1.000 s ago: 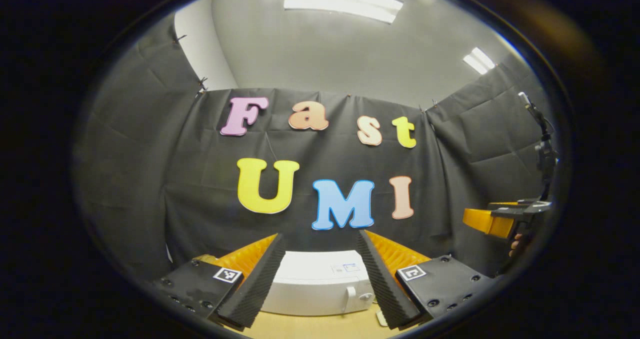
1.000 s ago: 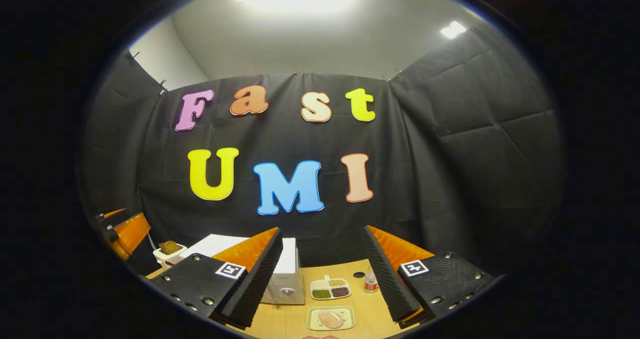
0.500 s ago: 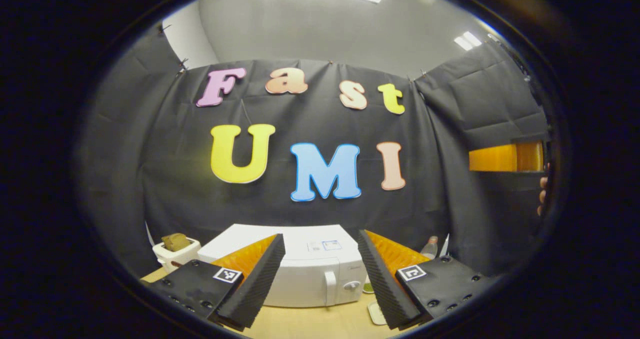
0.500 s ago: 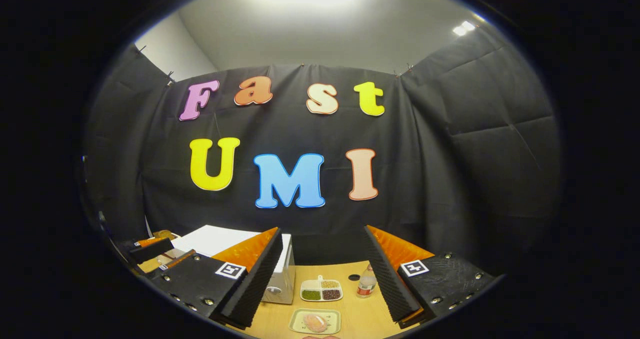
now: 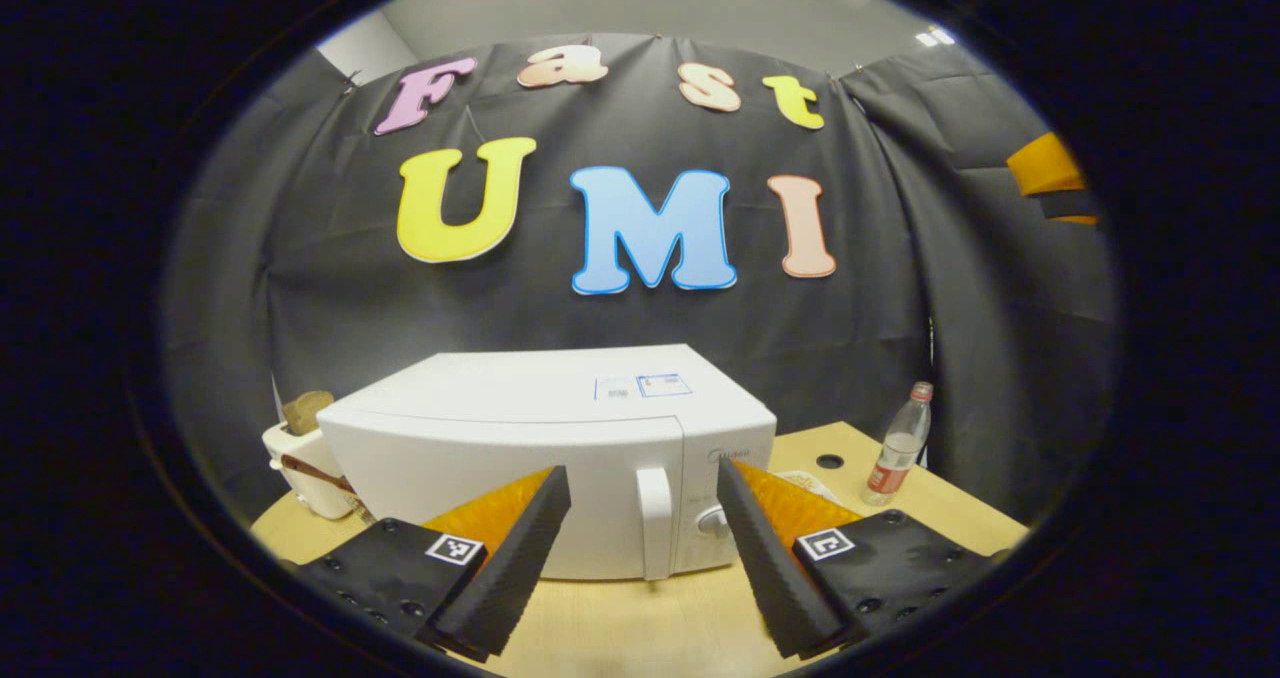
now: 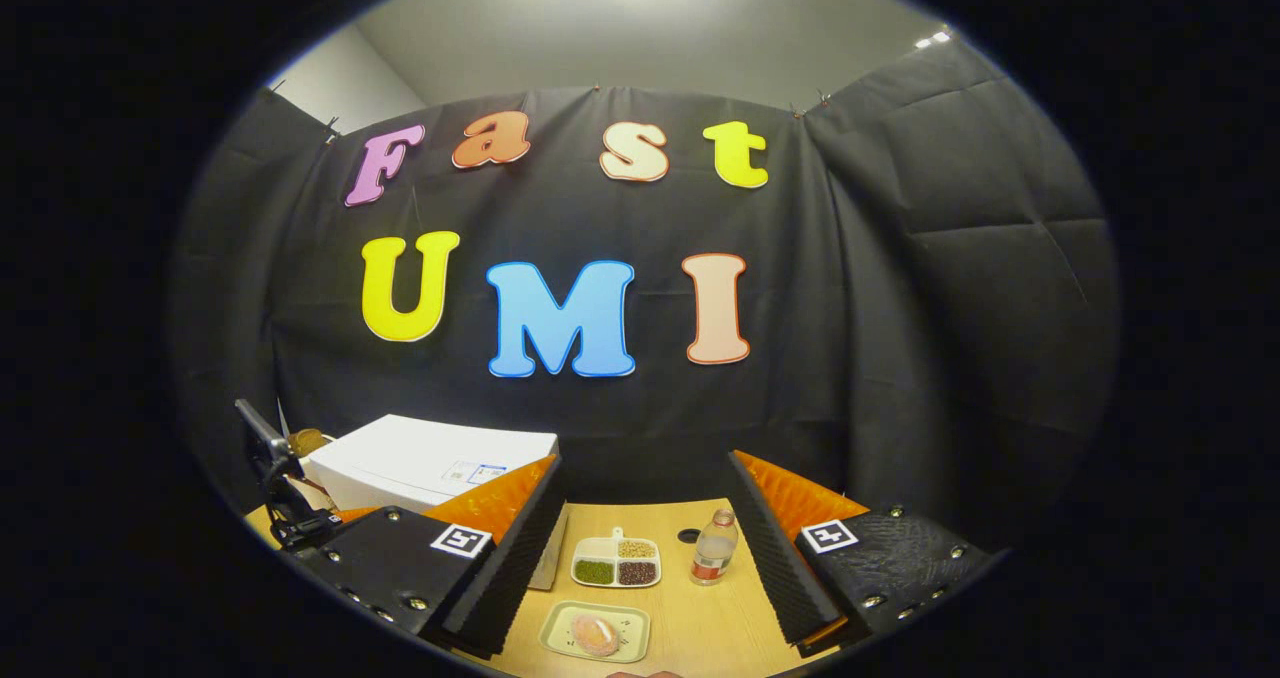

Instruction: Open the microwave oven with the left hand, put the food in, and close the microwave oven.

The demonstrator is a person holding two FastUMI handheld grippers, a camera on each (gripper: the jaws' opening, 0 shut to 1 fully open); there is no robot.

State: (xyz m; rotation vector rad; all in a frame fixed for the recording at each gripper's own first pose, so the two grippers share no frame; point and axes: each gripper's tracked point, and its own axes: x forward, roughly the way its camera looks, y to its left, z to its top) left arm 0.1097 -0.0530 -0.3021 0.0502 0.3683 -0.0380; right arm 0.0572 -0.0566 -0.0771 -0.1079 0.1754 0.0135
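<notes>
Facing microwave handle (image 5: 655, 523), left tool (image 5: 642, 469); facing food tray (image 6: 627, 625), right tool (image 6: 645, 458).

Left gripper view: low over counter (image 5: 620, 628), near, facing microwave oven (image 5: 560, 458) door.
Right gripper view: higher, farther right, facing booth wall.
Shared: microwave oven (image 6: 430, 463), bottle (image 6: 712, 548), counter.
</notes>
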